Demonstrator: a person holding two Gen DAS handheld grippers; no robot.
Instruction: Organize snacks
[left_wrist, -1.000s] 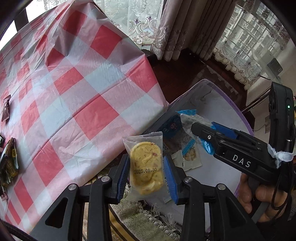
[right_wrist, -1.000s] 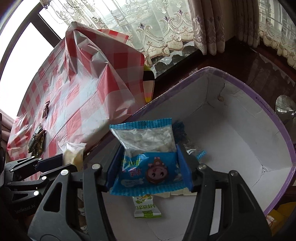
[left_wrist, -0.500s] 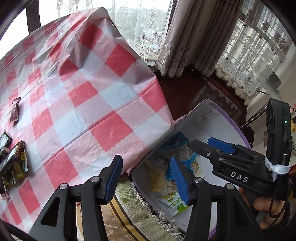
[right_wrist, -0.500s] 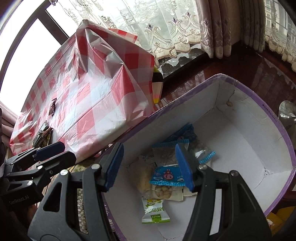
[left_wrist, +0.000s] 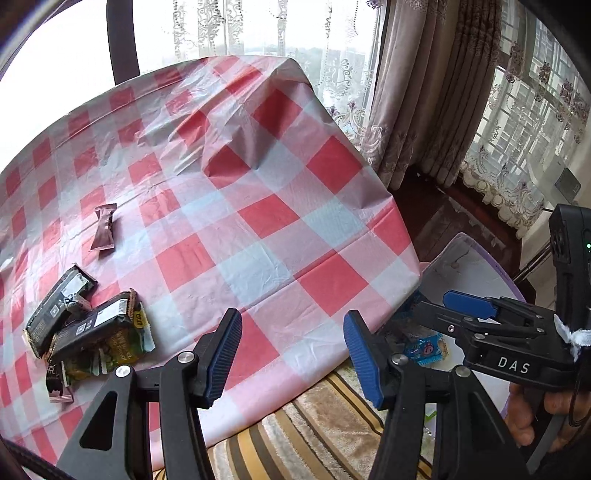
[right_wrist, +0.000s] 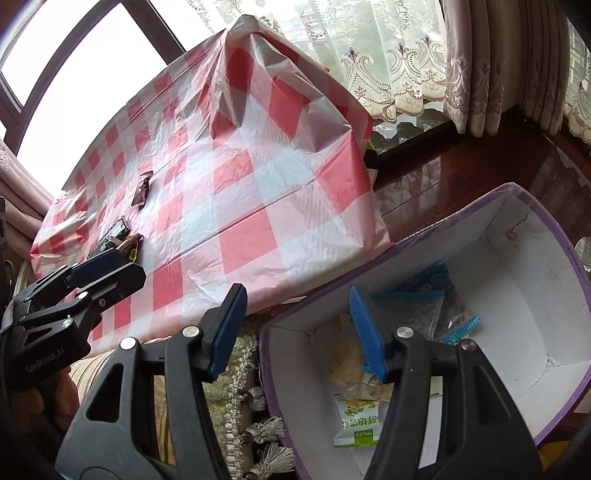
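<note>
My left gripper (left_wrist: 292, 322) hovers over the near edge of the red-and-white checked table (left_wrist: 266, 218); its jaws are opening and nothing is between them. My right gripper (right_wrist: 297, 295) is open and empty above the purple-rimmed white box (right_wrist: 517, 295) on the floor. Each gripper also shows in the other's view: right gripper (left_wrist: 434, 306), left gripper (right_wrist: 110, 267). In the box lie a yellow cookie packet (right_wrist: 347, 363), a green-and-white packet (right_wrist: 356, 421), blue-edged packets (right_wrist: 424, 301) and a blue pig packet (left_wrist: 424, 348). On the table sit a pile of dark packets (left_wrist: 85, 332) and a single brown packet (left_wrist: 104, 229).
The box (left_wrist: 465, 266) stands right of the table, by a striped rug (left_wrist: 314, 424) with tassels (right_wrist: 266, 428). Dark wooden floor (right_wrist: 443, 177) and lace curtains (right_wrist: 406, 66) lie behind. A dark chair back (left_wrist: 122, 40) rises past the table's far edge.
Both grippers let go of their packets, the cookie and the blue pig packet, which now lie in the box. Both have then risen and swung left toward the table.
</note>
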